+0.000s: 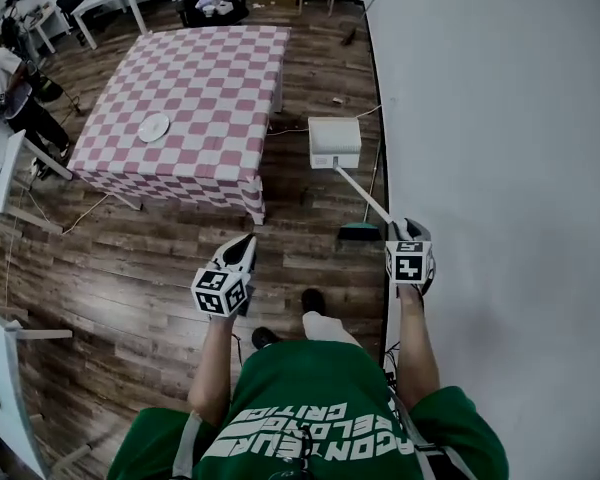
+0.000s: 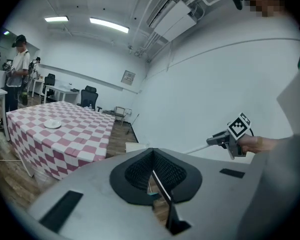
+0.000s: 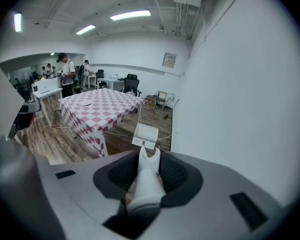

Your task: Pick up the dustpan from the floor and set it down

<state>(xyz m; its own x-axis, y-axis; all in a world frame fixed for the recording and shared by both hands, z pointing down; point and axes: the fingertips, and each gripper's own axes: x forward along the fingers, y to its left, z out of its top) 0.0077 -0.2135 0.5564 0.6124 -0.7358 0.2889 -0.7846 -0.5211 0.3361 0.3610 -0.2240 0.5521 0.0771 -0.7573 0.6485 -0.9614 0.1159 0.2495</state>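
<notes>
Dustpan's up off the floor, over by the wall

Checkered table (image 1: pixel 195 88) sits far left with a white plate (image 1: pixel 153 127) on it. The left gripper (image 1: pixel 242 250) is nearer, jaws together on nothing. The white dustpan (image 1: pixel 334 142) hangs just right of the table, close to the wall (image 1: pixel 500 118). Its long handle runs back to the right gripper (image 1: pixel 402 228), which is clamped on the handle's near end.

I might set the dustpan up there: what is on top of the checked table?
On the checked table lies one white plate, towards its left side in the head view. A cloth covers the whole top, so the tabletop itself cannot be seen.
</notes>
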